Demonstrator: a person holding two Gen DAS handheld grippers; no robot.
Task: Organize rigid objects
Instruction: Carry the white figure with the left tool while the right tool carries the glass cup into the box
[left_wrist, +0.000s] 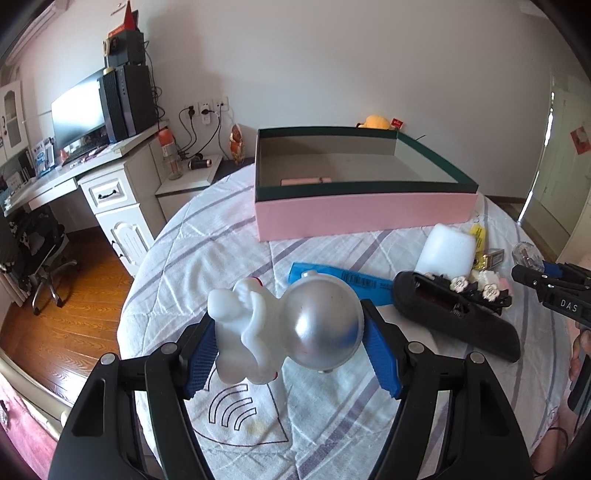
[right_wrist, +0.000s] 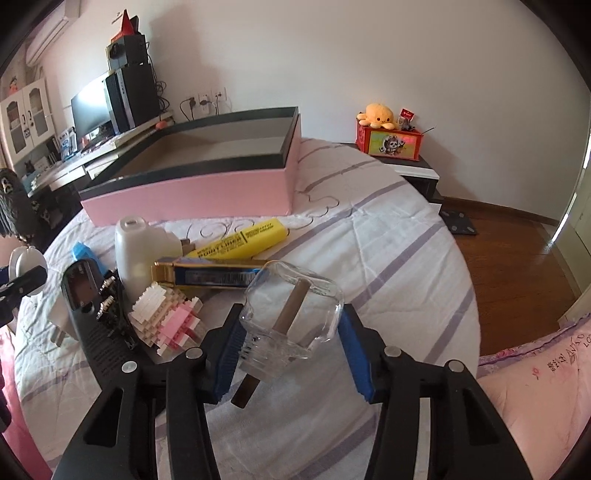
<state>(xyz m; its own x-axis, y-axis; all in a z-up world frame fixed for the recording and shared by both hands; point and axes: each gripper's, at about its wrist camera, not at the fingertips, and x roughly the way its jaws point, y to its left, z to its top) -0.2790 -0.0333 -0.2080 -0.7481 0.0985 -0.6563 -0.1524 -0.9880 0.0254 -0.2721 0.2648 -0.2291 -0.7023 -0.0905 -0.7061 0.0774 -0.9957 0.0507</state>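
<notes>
My left gripper (left_wrist: 290, 334) is shut on a white figurine with a silver ball head (left_wrist: 288, 328), held above the round table. My right gripper (right_wrist: 290, 345) is shut on a clear glass bottle with a brown stick inside (right_wrist: 291, 325). The open pink box with a dark rim (left_wrist: 364, 212) stands at the far side of the table; it also shows in the right wrist view (right_wrist: 192, 199). A small pink item (left_wrist: 304, 181) lies inside it.
On the table lie a black remote-like case (left_wrist: 458, 317), a blue ruler (left_wrist: 343, 278), a white bottle (right_wrist: 138, 251), a yellow highlighter (right_wrist: 240, 240), a gold and blue box (right_wrist: 207, 275) and a pink-white brick model (right_wrist: 168, 317). A desk (left_wrist: 74, 173) stands left.
</notes>
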